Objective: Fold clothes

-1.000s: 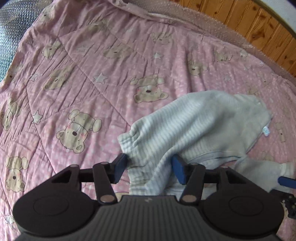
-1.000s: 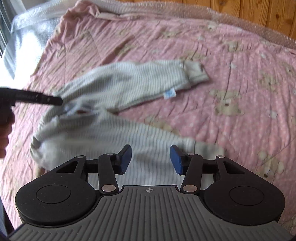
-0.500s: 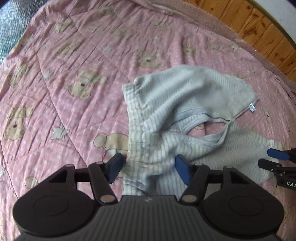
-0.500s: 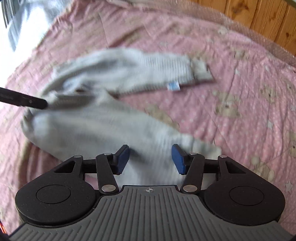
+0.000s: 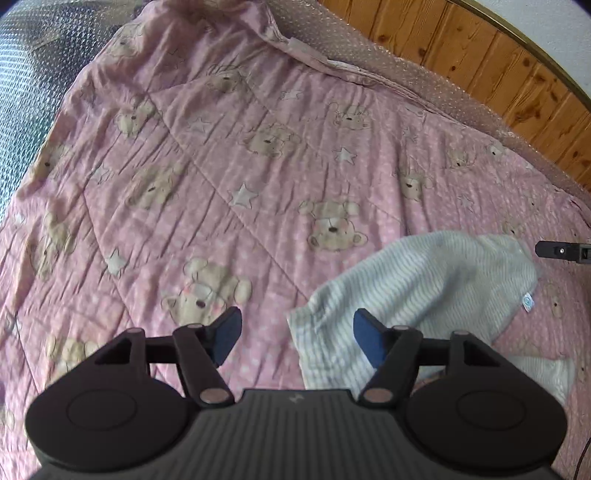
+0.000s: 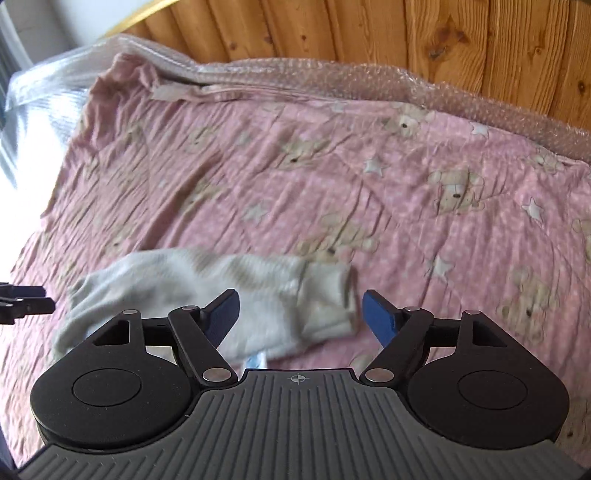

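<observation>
A grey-white striped garment (image 5: 417, 284) lies on the pink bear-print quilt (image 5: 258, 177). My left gripper (image 5: 297, 339) hovers over the garment's near left edge. Its jaws are opening, and the fabric reaches between them without the blue pads pressing on it. In the right wrist view the garment's cuffed end (image 6: 328, 295) looks blurred under my right gripper (image 6: 301, 317). Those jaws are opening too: the right pad stands clear of the cuff and nothing is pinched. Each view catches the other gripper's black tip at its edge, the right gripper's tip (image 5: 561, 252) and the left gripper's tip (image 6: 22, 304).
Bubble wrap (image 6: 369, 79) lines the quilt's far edge below a wooden panel wall (image 6: 406, 33). A small white label (image 5: 527, 301) hangs off the garment's right side. Silvery padded sheeting (image 5: 22, 85) lies left of the quilt.
Both pairs of jaws stand wider than before. The right gripper has swung along the garment to its cuffed end. The garment now lies to the lower right in the left wrist view.
</observation>
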The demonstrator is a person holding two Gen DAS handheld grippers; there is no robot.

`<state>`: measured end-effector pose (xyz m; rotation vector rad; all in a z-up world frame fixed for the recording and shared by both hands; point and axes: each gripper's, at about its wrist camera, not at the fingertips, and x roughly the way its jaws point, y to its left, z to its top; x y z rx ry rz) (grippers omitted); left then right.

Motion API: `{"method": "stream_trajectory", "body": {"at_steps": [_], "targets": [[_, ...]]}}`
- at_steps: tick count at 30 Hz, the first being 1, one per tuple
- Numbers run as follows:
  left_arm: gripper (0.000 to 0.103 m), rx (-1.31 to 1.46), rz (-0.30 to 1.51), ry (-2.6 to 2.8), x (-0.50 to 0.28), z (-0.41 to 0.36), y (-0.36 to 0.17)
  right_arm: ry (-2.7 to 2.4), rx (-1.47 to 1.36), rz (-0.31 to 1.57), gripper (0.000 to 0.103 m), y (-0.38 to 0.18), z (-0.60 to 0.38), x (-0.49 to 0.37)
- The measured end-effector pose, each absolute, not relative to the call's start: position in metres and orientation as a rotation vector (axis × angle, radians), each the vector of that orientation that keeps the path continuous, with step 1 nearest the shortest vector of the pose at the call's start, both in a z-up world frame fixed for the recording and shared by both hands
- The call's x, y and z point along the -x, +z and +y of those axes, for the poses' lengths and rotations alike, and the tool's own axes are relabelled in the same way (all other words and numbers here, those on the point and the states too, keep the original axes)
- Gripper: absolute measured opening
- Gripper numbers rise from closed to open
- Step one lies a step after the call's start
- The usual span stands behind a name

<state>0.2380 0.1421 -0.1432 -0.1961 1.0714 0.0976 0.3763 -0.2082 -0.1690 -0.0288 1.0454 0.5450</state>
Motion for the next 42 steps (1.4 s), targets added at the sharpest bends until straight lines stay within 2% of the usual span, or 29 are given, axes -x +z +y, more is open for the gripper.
{"method": "stream_trajectory", "body": {"at_steps": [5,8,12,14,16,18,19,20,21,22,23,28,30,31,32,34,38,41,42], "targets": [[0.066,0.162,1.083,0.064,-0.261,0.132,-0.157,0.594,0.054,1.11,0.058,-0.196,-0.196,-0.401],[0.064,0.172,1.124,0.076,-0.263,0.13,-0.172,0.608,0.115,1.077,0.054,-0.202,-0.191,-0.393],[0.064,0.155,1.127,0.084,-0.262,0.126,-0.177,0.618,0.158,1.052,0.04,-0.2,-0.191,-0.391],[0.064,0.15,1.132,0.085,-0.265,0.125,-0.177,0.619,0.157,1.049,0.04,-0.199,-0.192,-0.393],[0.065,0.15,1.131,0.084,-0.268,0.127,-0.177,0.621,0.156,1.045,0.048,-0.197,-0.193,-0.394],[0.064,0.143,1.126,0.084,-0.269,0.126,-0.177,0.631,0.181,1.04,0.051,-0.197,-0.189,-0.393],[0.059,0.138,1.123,0.085,-0.27,0.126,-0.177,0.635,0.2,1.037,0.044,-0.197,-0.186,-0.392],[0.039,0.133,1.12,0.086,-0.27,0.126,-0.176,0.638,0.221,1.033,0.037,-0.197,-0.183,-0.39],[0.031,0.133,1.115,0.083,-0.27,0.126,-0.175,0.65,0.232,1.031,0.017,-0.195,-0.181,-0.389],[0.006,0.16,1.111,0.064,-0.269,0.128,-0.172,0.662,0.232,1.022,0.008,-0.192,-0.18,-0.387],[0.003,0.186,1.106,0.046,-0.269,0.129,-0.169,0.663,0.239,0.998,0.008,-0.186,-0.179,-0.384],[0.003,0.163,1.009,0.008,-0.237,0.128,-0.139,0.706,0.263,0.846,0.008,-0.145,-0.194,-0.344],[0.004,0.163,0.995,-0.029,-0.213,0.128,-0.132,0.719,0.283,0.799,0.008,-0.135,-0.212,-0.321],[0.008,0.184,1.009,-0.02,-0.201,0.129,-0.136,0.714,0.301,0.794,0.01,-0.137,-0.221,-0.309],[0.017,0.205,1.023,-0.011,-0.189,0.13,-0.139,0.71,0.316,0.816,0.013,-0.144,-0.23,-0.298],[0.018,0.247,1.051,0.007,-0.165,0.132,-0.145,0.696,0.331,0.901,0.04,-0.166,-0.246,-0.274],[0.019,0.438,1.059,0.033,-0.127,0.147,-0.147,0.613,0.162,1.03,0.039,-0.177,-0.278,-0.248],[0.027,0.596,1.039,0.037,-0.127,0.161,-0.146,0.561,-0.112,1.077,0.042,-0.172,-0.298,-0.242],[0.034,0.648,1.037,0.048,-0.131,0.165,-0.148,0.547,-0.236,1.095,0.044,-0.171,-0.303,-0.244]]}}
